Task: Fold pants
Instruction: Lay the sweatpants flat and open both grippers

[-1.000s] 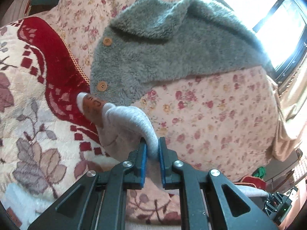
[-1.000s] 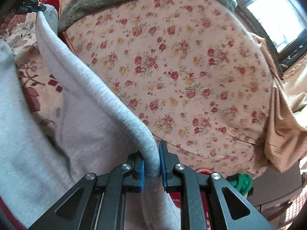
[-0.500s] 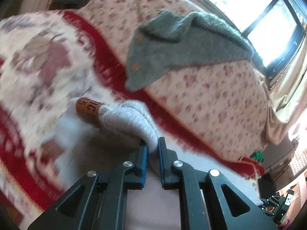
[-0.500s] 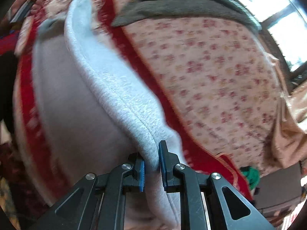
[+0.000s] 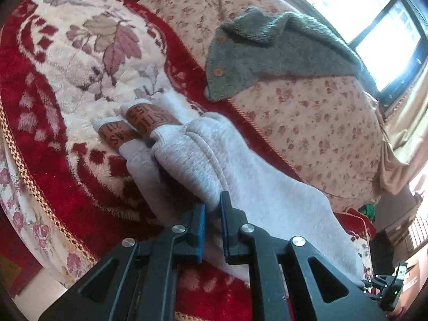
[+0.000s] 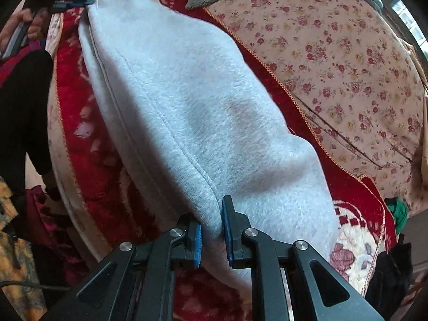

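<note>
With both the left gripper (image 5: 212, 228) and right gripper (image 6: 212, 230) clamped on the grey sweatpants (image 6: 187, 101), laying 1 fold onto the red blanket (image 5: 67, 187); next, probably release and smooth.

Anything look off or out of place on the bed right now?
One thing: a grey fleece garment with wooden buttons lies crumpled on the floral cover, apart from the work. The light grey pants lie on the red blanket, both grippers' jaws clamped on them. No damage or spills visible.
</note>
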Available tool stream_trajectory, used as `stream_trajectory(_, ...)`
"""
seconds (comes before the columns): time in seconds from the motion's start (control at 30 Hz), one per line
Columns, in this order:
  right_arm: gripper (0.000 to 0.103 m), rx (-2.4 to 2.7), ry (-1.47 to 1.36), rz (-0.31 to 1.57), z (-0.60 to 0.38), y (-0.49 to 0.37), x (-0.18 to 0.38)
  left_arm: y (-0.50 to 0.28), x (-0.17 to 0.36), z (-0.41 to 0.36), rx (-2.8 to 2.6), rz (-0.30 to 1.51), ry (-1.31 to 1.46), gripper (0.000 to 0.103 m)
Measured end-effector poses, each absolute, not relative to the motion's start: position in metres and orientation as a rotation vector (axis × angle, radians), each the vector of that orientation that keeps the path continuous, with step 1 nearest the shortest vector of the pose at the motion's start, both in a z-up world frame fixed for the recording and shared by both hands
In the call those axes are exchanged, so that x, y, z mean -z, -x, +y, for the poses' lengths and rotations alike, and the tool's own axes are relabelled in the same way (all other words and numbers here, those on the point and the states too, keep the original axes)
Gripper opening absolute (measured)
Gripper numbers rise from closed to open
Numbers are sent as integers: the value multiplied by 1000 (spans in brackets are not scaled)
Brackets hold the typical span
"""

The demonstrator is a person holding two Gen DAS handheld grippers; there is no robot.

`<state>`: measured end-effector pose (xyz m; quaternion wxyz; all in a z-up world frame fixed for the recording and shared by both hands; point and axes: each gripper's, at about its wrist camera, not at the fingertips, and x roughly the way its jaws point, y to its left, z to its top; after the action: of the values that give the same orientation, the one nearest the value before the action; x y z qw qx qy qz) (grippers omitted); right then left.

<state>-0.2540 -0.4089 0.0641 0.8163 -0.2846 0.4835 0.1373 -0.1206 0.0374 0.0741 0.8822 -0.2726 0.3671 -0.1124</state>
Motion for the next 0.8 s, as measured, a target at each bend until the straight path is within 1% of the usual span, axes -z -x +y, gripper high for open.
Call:
stream_trajectory(0.1,13,-301,582,1052,-412,257,-57,122,-64,38,220,786,552,10)
stream_trajectory(0.2,14,-294,592,1084,-408,253,-30,117,-44,42,187,830,572,10)
stream_trajectory(0.23,14,-287,595,1099,-408,251,-18,117,-42,41,180,833,563,11)
stream_trajectory(0.3,16,-276,574,1082,-411,254,-9,121,-43,38,170,831,537,12)
stream_trajectory(0.33,17,-275,556,1073,-414,255,-10,122,-45,37,163,829,518,19)
stream_trajectory(0.37,19,-283,519,1057,-418,258,-14,124,-49,35,146,827,485,32)
stream_trajectory(0.4,25,-291,464,1045,-427,262,-21,127,-55,32,121,816,444,42)
stream_trajectory(0.43,32,-290,416,1040,-434,264,-27,131,-61,30,91,799,409,59)
stream_trajectory(0.47,48,-279,350,1033,-445,267,-34,136,-67,29,69,776,382,63)
stream_trajectory(0.5,69,-256,270,1015,-460,270,-42,141,-75,27,54,749,360,63)
stream_trajectory(0.53,77,-236,211,996,-473,274,-48,144,-81,24,44,732,342,64)
stream_trajectory(0.57,80,-212,136,971,-489,278,-55,148,-89,20,30,712,319,64)
stream_trajectory(0.63,80,-158,-14,944,-527,283,-68,152,-100,11,28,688,287,64)
stream_trajectory(0.73,80,-39,-166,887,-583,281,-84,150,-115,-17,84,673,230,65)
stream_trajectory(0.8,86,10,-250,881,-616,275,-87,147,-122,-47,161,673,199,68)
